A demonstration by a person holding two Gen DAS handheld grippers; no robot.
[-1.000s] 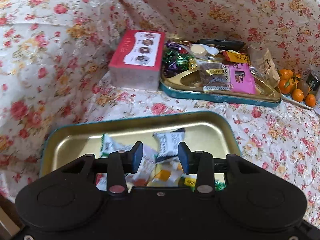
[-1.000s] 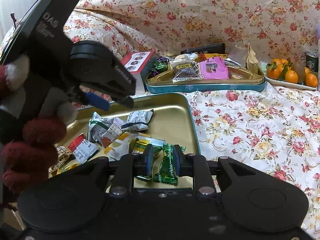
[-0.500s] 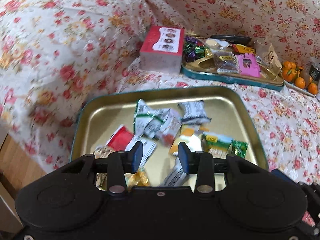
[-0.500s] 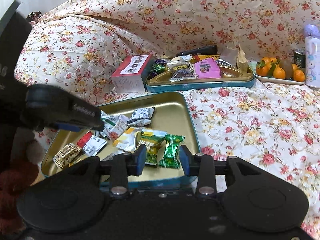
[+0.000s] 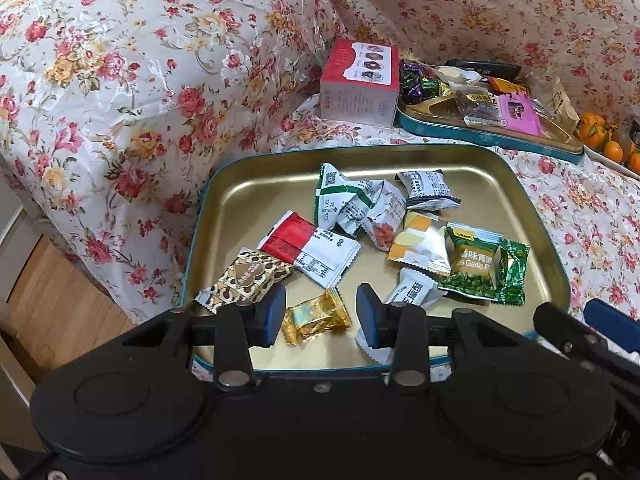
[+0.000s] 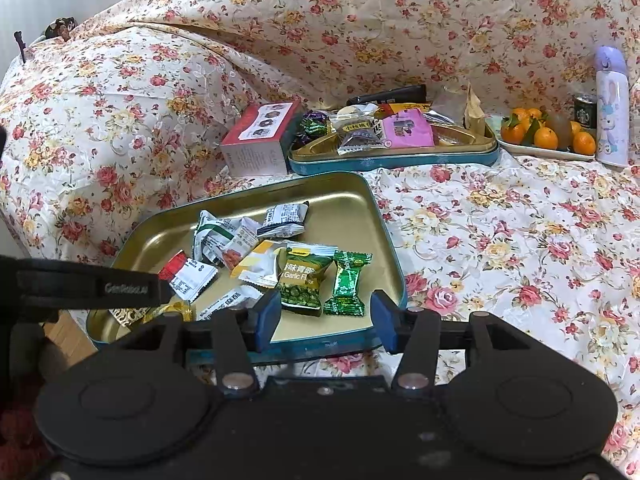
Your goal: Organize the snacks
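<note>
Gold candy seen lower centre, between parted, empty left gripper jaws; right gripper just opened, empty

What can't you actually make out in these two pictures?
- White packet, left view: its near end is hidden behind the left gripper.
- Gold packets, right view: mostly covered by the left gripper's body.
- Far tray: wrapper print too small to read.
- Mandarins, left view: cut off by the edge.
</note>
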